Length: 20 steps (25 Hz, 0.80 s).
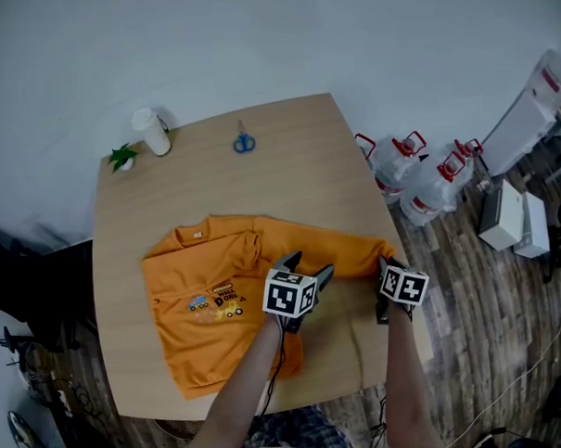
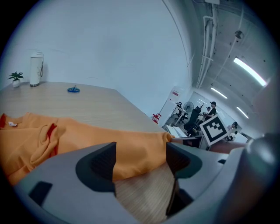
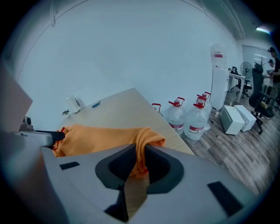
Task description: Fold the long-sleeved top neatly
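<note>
Top (image 1: pixel 199 268) cuff (image 3: pixel 146 141) pinched in right gripper (image 3: pixel 139 161) jaws | left gripper (image 2: pixel 141 159) jaws wide apart, sleeve (image 2: pixel 131 151) between

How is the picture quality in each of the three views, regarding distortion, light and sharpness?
Head view: soft, even light, no hard shadows, the orange top and the table sharp; left gripper view: strong fisheye bending, dark corners, glare from the ceiling lamps, close foreground soft; right gripper view: the same fisheye and dark corners, the water bottles fairly clear.
</note>
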Each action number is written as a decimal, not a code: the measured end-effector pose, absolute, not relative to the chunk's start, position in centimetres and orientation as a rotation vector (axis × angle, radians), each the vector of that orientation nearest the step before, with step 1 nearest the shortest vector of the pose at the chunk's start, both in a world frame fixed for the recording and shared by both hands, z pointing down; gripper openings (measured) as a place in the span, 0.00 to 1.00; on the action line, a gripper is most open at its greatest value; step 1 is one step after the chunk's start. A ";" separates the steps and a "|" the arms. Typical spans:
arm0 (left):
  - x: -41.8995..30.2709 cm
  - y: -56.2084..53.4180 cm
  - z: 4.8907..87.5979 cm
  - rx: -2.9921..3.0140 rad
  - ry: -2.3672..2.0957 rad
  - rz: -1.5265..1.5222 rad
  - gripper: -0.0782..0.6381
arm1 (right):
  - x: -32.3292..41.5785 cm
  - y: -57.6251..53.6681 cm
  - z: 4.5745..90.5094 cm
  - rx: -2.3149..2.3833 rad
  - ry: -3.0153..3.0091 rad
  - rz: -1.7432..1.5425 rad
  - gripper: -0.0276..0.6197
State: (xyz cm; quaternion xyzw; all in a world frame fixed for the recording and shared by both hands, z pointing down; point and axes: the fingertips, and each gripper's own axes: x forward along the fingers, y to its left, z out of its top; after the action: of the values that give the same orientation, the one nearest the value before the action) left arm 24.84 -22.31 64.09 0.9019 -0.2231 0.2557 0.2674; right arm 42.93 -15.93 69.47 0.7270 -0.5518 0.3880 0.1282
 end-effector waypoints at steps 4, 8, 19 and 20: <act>23.8 -22.8 64.0 2.421 -0.636 0.682 0.60 | 42.5 -16.2 68.9 2.121 -1.606 1.085 0.12; 22.2 -23.7 63.5 2.402 -0.688 0.663 0.60 | 42.3 -16.5 66.7 2.165 -1.652 1.073 0.11; 14.6 -26.9 60.7 2.354 -0.876 0.597 0.60 | 35.9 -21.0 59.6 2.074 -1.895 0.951 0.11; 13.8 -27.1 60.4 2.348 -0.893 0.591 0.60 | 34.9 -21.6 59.0 2.054 -1.922 0.940 0.11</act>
State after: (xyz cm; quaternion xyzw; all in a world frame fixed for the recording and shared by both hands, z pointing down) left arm 13.78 -27.14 60.42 0.8742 -0.3326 0.2202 0.2768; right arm 34.93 -21.61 59.02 0.6899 -0.6455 0.3158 0.0876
